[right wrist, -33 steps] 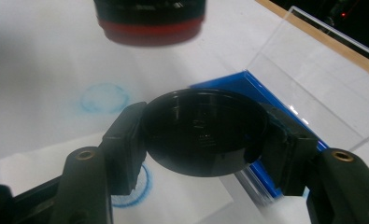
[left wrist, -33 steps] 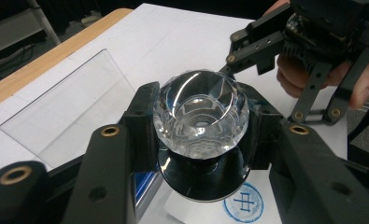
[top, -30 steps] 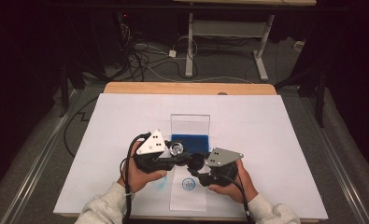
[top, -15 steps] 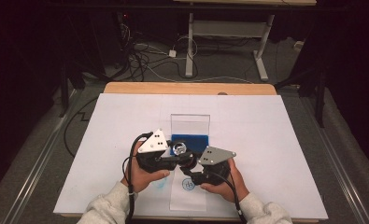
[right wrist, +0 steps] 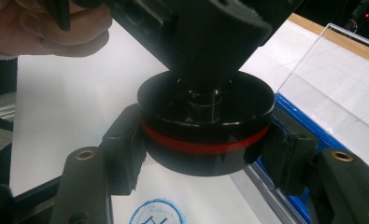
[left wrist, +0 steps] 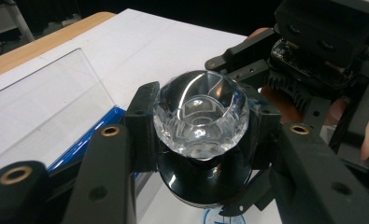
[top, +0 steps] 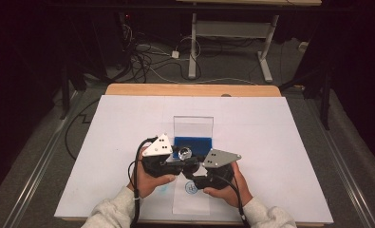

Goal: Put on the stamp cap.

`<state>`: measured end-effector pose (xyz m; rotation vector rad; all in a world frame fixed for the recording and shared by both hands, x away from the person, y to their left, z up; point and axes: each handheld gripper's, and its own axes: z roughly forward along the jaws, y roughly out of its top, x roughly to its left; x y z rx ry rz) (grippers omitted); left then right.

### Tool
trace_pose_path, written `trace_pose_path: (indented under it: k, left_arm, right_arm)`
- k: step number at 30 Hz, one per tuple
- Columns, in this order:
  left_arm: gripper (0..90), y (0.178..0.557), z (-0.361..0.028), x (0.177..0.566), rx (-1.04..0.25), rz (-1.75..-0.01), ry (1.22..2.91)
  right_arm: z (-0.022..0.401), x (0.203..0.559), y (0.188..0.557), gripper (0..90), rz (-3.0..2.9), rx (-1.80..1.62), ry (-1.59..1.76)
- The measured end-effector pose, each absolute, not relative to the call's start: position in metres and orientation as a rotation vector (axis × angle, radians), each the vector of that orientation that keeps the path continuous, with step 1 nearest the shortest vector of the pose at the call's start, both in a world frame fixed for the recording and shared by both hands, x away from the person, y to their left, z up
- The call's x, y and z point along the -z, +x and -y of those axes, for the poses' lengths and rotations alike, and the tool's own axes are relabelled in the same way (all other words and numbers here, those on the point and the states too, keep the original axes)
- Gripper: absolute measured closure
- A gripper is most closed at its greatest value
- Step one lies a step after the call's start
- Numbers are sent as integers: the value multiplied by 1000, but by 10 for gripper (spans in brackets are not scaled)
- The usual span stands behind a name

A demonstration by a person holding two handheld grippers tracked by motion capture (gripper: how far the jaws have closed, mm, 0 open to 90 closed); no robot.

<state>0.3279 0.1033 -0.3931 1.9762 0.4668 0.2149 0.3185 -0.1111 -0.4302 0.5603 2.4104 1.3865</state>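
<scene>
My left gripper [left wrist: 198,135] clamps the faceted clear knob [left wrist: 201,114]; directly beneath on 1 vertical axis, my right gripper [right wrist: 205,149] clamps the black red-banded base [right wrist: 205,126], above the blue stamp mark [right wrist: 161,214], beside the blue tray [top: 193,142].

Both forearms enter from the near edge of the tabletop, and the two grippers meet nose to nose near its centre. The left gripper [top: 178,159], held in the left hand [top: 149,183], has its jaws clamped on a clear knob [left wrist: 201,114]. The right gripper [top: 194,172], held in the right hand [top: 228,190], has its jaws clamped on a black base [right wrist: 205,128] directly beneath.
</scene>
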Motion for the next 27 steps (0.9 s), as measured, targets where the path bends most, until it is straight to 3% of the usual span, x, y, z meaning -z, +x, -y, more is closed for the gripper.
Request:
trace_pose_path:
  k: [27]
  left_arm:
    - [543, 332, -107, 401, -89, -507, 1918]
  right_arm:
    - [114, 429, 313, 385, -2388, -1351, 534]
